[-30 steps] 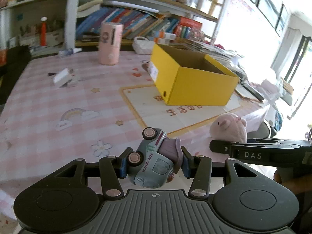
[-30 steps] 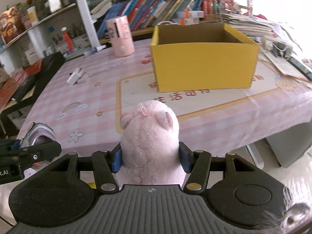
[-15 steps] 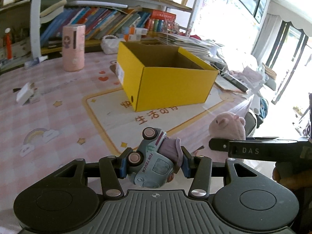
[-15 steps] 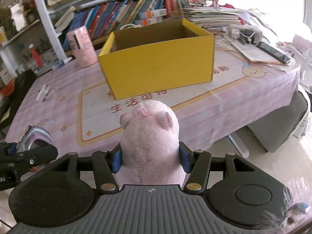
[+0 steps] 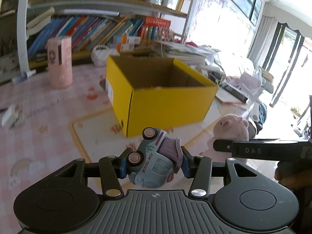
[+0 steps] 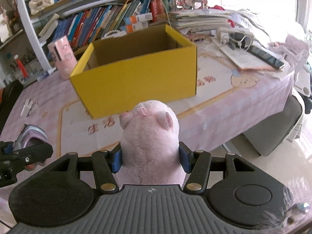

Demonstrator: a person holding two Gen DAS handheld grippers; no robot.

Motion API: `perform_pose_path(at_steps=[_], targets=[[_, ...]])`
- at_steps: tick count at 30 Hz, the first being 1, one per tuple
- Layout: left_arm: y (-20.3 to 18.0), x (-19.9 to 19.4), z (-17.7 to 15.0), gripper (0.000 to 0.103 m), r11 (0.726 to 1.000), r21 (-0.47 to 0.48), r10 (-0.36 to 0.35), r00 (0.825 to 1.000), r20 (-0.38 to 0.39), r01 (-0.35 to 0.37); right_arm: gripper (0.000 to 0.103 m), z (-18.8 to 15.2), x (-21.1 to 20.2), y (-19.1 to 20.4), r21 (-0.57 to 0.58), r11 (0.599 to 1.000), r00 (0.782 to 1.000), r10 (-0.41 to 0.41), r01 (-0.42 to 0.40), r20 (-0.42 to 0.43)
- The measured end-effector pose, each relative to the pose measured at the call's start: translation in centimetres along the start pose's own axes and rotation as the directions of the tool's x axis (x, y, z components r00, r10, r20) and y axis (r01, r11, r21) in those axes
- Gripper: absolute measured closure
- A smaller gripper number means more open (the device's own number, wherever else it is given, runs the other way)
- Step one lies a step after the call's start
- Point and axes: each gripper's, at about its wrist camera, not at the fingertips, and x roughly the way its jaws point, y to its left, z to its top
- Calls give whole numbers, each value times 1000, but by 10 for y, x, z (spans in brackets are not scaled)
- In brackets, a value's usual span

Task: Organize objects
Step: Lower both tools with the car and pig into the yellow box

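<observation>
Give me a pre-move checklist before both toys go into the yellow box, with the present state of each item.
1. Left gripper grip on the toy truck: ok, clamped between both fingers, truck tipped on its side.
2. Right gripper grip on the pink plush pig: ok, squeezed between both fingers.
3. Yellow box open on top: ok, no lid or flaps over the opening.
4. Room inside the box: cannot tell, the near wall hides most of the floor; something small shows at the bottom in the left wrist view.
5. Grippers over the opening: not ok, both are short of the box's near wall.
6. Clearance between the grippers: ok, side by side and apart.
</observation>
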Motion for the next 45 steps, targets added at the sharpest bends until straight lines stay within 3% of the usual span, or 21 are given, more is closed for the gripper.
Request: perform_pose_path(at_steps=[11, 20, 32, 45], targets=[[-9, 34, 73, 54, 999, 44, -3, 991, 131, -3, 50, 85, 13, -13, -48, 998, 983, 39, -31, 180], [-14, 82, 106, 54, 999, 37, 33, 990, 139, -39, 50, 154, 47, -25, -120, 991, 963, 95, -66, 251], [-8, 140, 118, 54, 995, 21, 101, 994, 44, -102, 50, 192, 123, -23, -223, 964, 973, 179, -145, 143], [-16, 172, 116, 54, 984, 94, 152, 988, -12, -150, 49, 203, 186, -13, -304, 928, 976, 216, -216, -32]])
